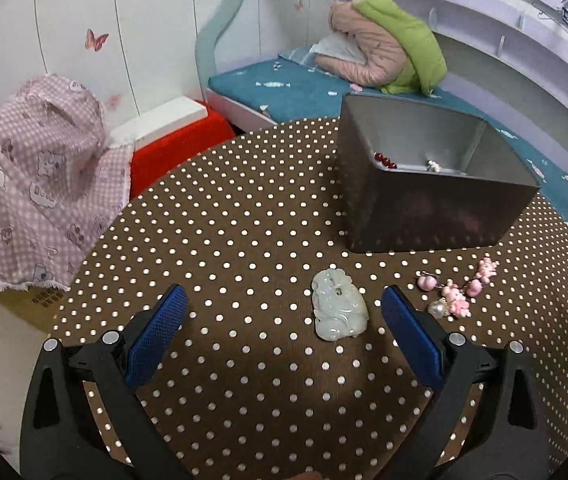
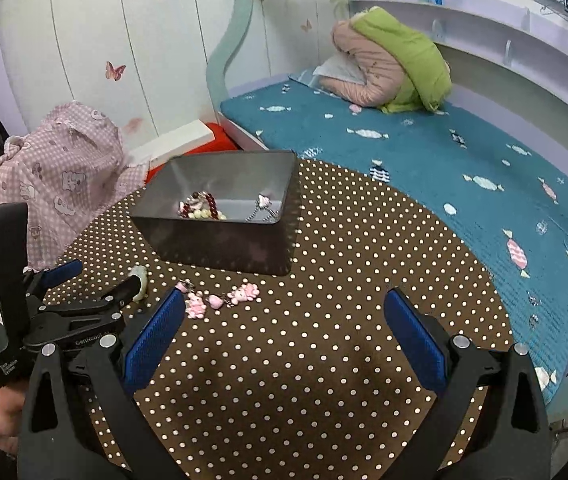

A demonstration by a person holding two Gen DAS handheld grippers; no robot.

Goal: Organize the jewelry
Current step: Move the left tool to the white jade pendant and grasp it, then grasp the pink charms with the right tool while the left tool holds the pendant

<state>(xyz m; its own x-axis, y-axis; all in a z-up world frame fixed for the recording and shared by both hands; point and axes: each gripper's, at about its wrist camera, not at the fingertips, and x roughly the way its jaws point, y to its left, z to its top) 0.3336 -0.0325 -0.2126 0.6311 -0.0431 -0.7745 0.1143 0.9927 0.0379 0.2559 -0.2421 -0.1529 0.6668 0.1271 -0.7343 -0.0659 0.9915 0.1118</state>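
The jade pendant (image 1: 338,305) lay low-centre on the dotted tabletop (image 1: 244,216) — between the left tool's (image 1: 284,304) spread pads, untouched. Pink charms (image 2: 220,298) lay beside the grey box (image 2: 220,240); the right tool (image 2: 284,308) gaped empty.

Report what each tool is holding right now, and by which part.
Nothing is held. The left tool is open around the jade pendant on the table, not touching it. The right tool is open over bare tablecloth.
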